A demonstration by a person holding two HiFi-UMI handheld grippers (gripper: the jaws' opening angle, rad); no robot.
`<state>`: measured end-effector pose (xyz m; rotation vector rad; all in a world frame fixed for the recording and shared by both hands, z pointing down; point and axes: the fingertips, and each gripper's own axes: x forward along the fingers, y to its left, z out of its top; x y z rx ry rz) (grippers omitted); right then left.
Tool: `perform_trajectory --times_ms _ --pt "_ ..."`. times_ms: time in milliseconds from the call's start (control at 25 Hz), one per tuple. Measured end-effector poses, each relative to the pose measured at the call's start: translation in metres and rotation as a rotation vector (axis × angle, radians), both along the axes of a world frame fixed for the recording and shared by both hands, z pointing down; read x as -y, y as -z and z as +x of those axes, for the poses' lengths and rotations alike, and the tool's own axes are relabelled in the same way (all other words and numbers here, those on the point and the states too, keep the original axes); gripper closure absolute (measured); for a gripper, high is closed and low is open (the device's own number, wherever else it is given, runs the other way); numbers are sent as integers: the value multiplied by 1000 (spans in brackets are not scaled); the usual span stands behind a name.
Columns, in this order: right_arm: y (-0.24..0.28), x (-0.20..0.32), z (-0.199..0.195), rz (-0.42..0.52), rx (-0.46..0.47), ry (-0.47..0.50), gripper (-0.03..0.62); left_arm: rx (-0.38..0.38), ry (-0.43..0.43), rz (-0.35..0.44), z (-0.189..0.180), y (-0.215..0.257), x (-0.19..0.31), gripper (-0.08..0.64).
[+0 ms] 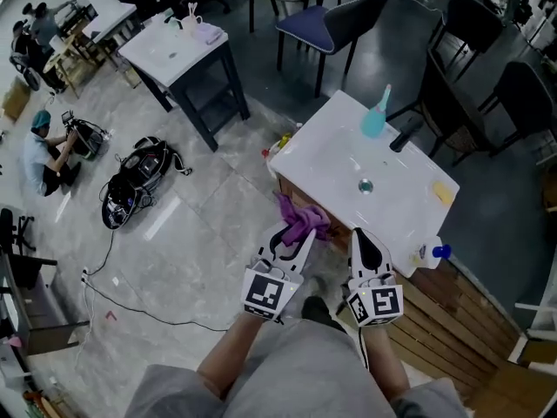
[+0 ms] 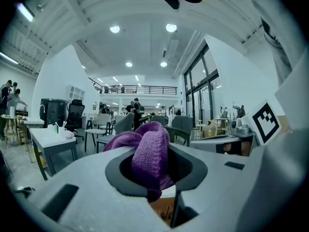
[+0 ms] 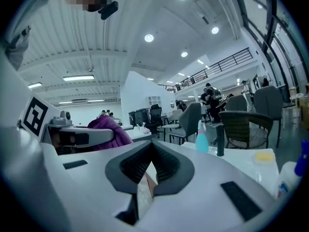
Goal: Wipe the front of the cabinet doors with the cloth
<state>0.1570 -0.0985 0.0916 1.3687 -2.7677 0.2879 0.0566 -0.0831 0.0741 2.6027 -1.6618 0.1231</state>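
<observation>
A purple cloth (image 1: pixel 303 219) is bunched between the jaws of my left gripper (image 1: pixel 294 236), which is shut on it at the near left corner of the white sink top (image 1: pixel 331 159). In the left gripper view the cloth (image 2: pixel 150 151) fills the gap of the left gripper (image 2: pixel 154 180), with brown cabinet wood (image 2: pixel 163 211) just beyond. My right gripper (image 1: pixel 359 235) hovers beside it at the top's front edge, shut with nothing held. In the right gripper view the right gripper (image 3: pixel 150 170) has its jaws together, and the cloth (image 3: pixel 108 129) shows to the left. The door fronts are mostly hidden under the top.
On the sink top stand a teal spray bottle (image 1: pixel 375 116), a black faucet (image 1: pixel 405 133), a yellow sponge (image 1: pixel 444 192) and a blue-capped white bottle (image 1: pixel 432 252). Wooden slats (image 1: pixel 457 307) lie right. A second white table (image 1: pixel 174 50), a black bag (image 1: pixel 139 177) and a seated person (image 1: pixel 39 155) are left.
</observation>
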Motion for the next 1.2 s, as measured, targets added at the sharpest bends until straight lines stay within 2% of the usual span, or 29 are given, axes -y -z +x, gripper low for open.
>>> perform_trajectory --times_ms 200,440,600,800,1200 --pt "49 -4 -15 92 13 43 583 -39 31 56 -6 48 -6 459" --pt "95 -10 -32 214 17 96 584 -23 49 161 -18 87 -10 459" --pt "112 -15 -42 270 23 108 584 -16 73 194 -29 102 -15 459" --pt "116 -21 -49 290 32 114 583 0 71 225 -34 105 -18 459" --pt "113 -20 -53 289 31 112 583 -24 82 203 -40 102 -18 459"
